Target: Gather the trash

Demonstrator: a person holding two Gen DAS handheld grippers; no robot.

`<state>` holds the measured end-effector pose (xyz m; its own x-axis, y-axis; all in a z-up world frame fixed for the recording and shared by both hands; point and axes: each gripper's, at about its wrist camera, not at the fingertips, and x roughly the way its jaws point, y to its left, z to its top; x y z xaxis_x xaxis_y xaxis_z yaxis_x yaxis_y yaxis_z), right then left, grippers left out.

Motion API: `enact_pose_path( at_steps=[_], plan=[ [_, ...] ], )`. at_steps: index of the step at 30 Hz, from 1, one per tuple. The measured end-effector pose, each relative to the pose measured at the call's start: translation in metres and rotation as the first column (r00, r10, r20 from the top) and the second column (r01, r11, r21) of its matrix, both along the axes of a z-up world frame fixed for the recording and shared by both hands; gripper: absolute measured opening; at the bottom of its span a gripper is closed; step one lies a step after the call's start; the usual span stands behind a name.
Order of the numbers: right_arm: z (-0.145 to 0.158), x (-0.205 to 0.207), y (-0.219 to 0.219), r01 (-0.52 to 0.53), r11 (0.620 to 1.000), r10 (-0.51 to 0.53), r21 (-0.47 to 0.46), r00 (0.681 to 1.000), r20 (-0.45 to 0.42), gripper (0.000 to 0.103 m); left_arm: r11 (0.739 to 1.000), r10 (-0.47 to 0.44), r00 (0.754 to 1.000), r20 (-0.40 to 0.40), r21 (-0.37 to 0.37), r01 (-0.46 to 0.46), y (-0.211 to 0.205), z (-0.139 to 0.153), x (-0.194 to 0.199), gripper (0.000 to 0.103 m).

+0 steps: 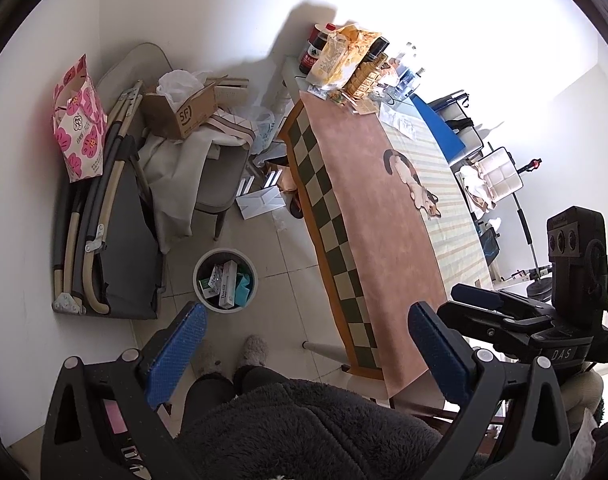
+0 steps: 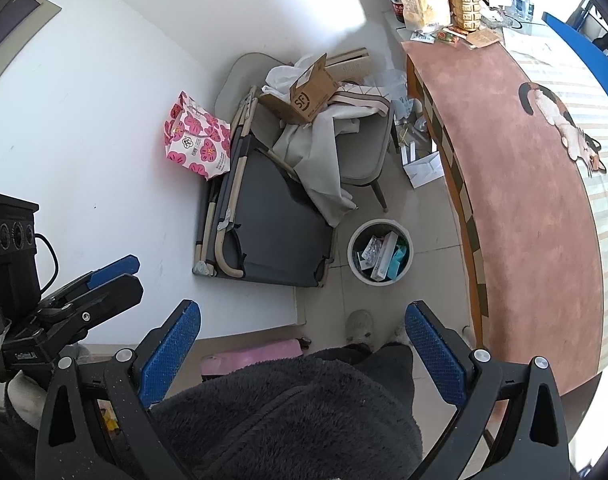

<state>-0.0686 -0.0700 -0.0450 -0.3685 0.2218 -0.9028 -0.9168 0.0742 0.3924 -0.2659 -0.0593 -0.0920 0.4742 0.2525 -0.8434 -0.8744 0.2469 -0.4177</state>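
Observation:
A round white trash bin (image 1: 225,280) stands on the tiled floor beside the table and holds several small boxes and blister packs. It also shows in the right wrist view (image 2: 379,251). My left gripper (image 1: 304,332) is open and empty, held high above the floor near the bin. My right gripper (image 2: 302,330) is open and empty too, above my lap and feet. The right gripper's body shows in the left wrist view (image 1: 503,308); the left gripper's body shows in the right wrist view (image 2: 84,292).
A long table (image 1: 383,216) with a pink cat-pattern cloth runs along the right, with bottles and snack bags (image 1: 343,56) at its far end. A folded cot (image 2: 264,216), a chair with cloths and a cardboard box (image 1: 184,112), and a pink flowered bag (image 1: 80,120) crowd the wall.

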Motion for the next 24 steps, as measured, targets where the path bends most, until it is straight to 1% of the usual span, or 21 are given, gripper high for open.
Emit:
enact_pose_path(
  at_steps=[24],
  plan=[
    [0.0053, 0.0030, -0.0085, -0.007, 1.000, 0.007, 0.002, 1.000, -0.003, 0.103, 1.000, -0.005, 1.000, 0.004, 0.002, 0.005, -0.0072, -0.0003, 0.0041, 0.103]
  ],
)
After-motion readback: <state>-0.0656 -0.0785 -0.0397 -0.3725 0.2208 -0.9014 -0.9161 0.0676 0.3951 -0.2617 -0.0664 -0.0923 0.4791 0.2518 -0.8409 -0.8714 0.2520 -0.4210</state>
